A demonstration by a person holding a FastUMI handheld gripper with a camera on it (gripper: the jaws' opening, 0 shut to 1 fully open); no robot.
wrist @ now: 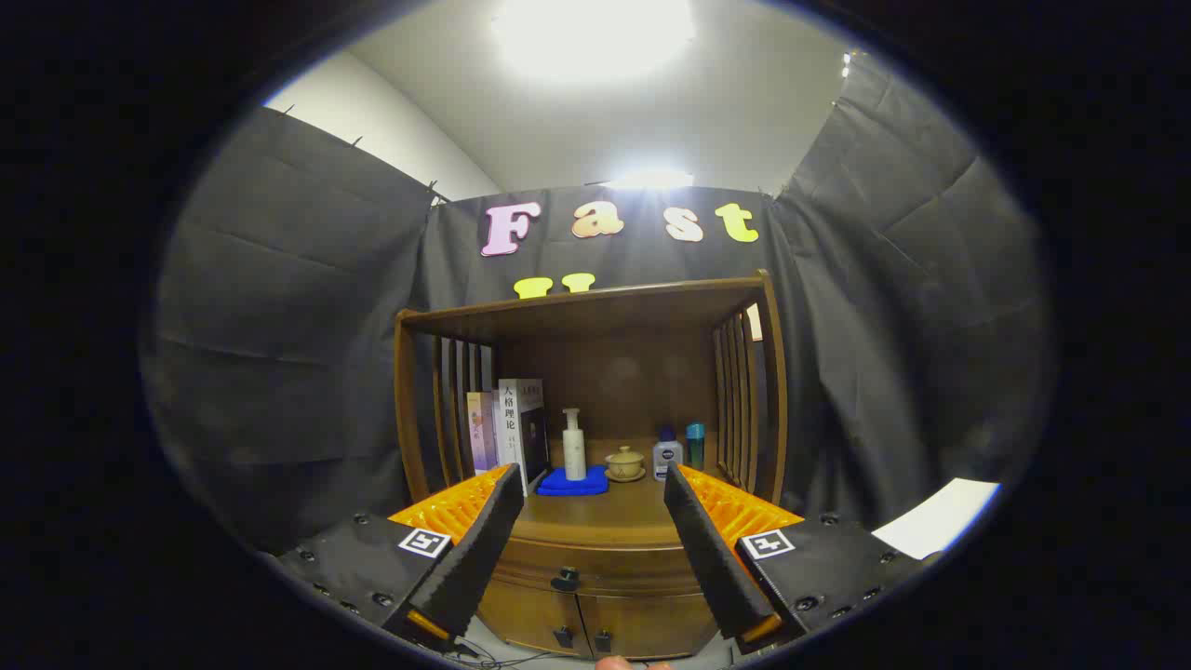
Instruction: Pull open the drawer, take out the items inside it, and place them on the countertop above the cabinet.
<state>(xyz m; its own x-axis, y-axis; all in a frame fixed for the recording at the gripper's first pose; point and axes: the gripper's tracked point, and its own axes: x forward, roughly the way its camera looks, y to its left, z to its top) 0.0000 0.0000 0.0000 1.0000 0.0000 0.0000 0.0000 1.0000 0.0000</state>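
1. drawer (595, 561) sits closed in the front of the wooden cabinet (595, 596), just below the countertop (605, 516), with a dark pull handle (565, 581) at its middle; what lies inside it cannot be seen.
2. gripper (594, 484) hovers in front of the cabinet with its fingers spread wide apart and nothing between them; the drawer front and handle show in the gap between the two fingers, apart from both.
3. below the drawer are two small cabinet doors (595, 625), each with a dark knob near the middle seam.
4. on the countertop, beyond the fingers, a white pump bottle (574, 447) stands upright on a folded blue cloth (572, 482).
5. just beside the cloth sits a small tan lidded cup on a saucer (624, 462).
6. near the cup stand a small white bottle with a blue cap (666, 456) and a teal bottle (695, 444) behind it.
7. upright books (507, 433) lean against the slatted side of the wooden shelf frame (595, 312) that rises over the countertop.
8. a fingertip (614, 663) of a person shows at the very bottom, below the cabinet doors.
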